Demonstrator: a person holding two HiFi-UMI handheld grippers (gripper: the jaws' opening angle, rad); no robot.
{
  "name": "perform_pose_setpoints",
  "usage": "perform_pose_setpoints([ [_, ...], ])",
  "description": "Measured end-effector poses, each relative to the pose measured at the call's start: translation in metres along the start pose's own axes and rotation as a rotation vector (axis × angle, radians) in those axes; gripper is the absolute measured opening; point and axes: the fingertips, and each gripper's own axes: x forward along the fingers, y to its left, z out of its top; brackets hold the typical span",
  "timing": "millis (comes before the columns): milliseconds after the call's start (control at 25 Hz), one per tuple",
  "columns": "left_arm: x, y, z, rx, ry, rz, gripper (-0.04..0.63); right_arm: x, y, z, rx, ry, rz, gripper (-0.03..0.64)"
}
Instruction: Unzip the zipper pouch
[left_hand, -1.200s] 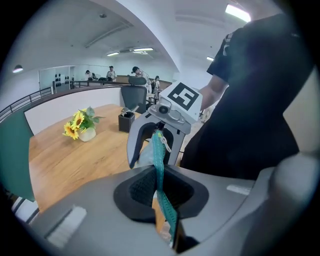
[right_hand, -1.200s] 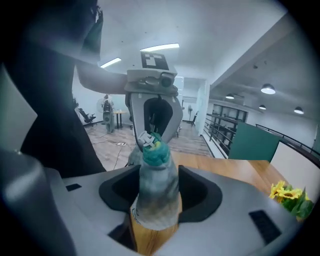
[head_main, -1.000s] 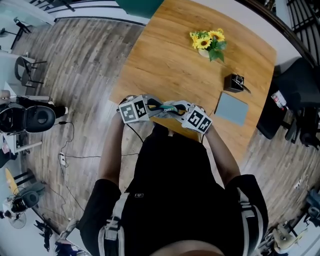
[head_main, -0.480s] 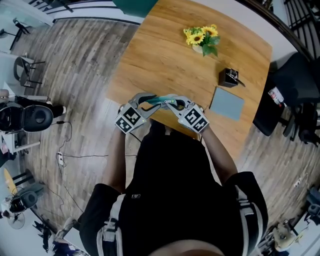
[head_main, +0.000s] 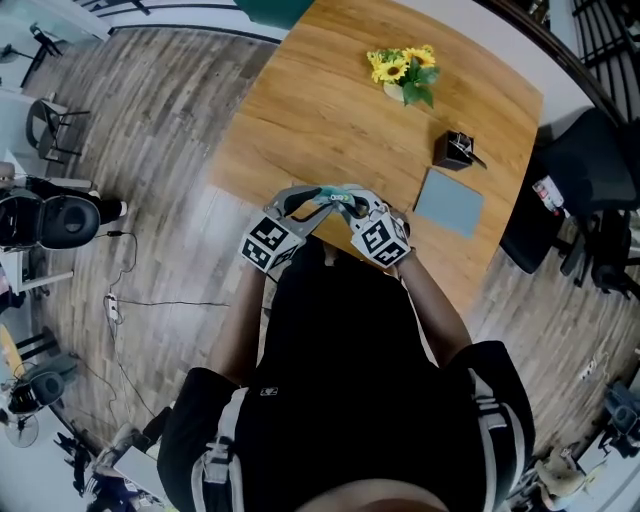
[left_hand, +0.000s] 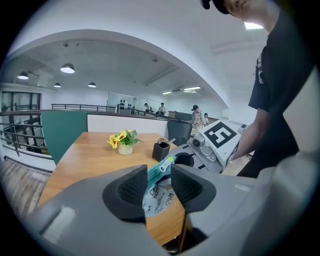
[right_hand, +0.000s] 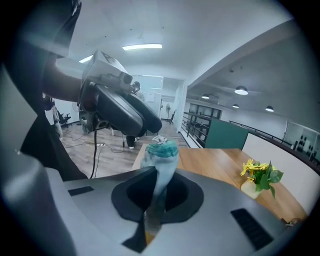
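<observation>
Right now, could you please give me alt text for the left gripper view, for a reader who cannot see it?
The left tongs, jaws just opened, straddle a white zipper pouch with a teal zip without pressing it. Beyond lie a wooden table, sunflowers and a black pen holder.

From above, the teal-and-white fabric zipper pouch (head_main: 335, 198) is mostly hidden between the left gripper (head_main: 305, 202) and right gripper (head_main: 352, 208). Its print is too small to read, and its lower end blurs inside the right jaws.
</observation>
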Motion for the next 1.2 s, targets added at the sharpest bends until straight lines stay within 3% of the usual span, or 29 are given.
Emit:
perform_pose_setpoints([
  [720,0.022,-0.018,-0.009,-0.239,-0.048,-0.030,0.120,-0.010,0.006,-0.015,-0.064,0.020,-0.043,0.005],
  [1000,0.027,-0.027,-0.014,-0.263,-0.042,-0.053,0.087,-0.011,0.008,-0.021,-0.055,0.041,-0.047,0.005],
  [1200,0.027,-0.027,-0.013,-0.339,-0.075,-0.088,0.059,-0.012,0.009,-0.025,-0.059,0.047,-0.046,0.005],
])
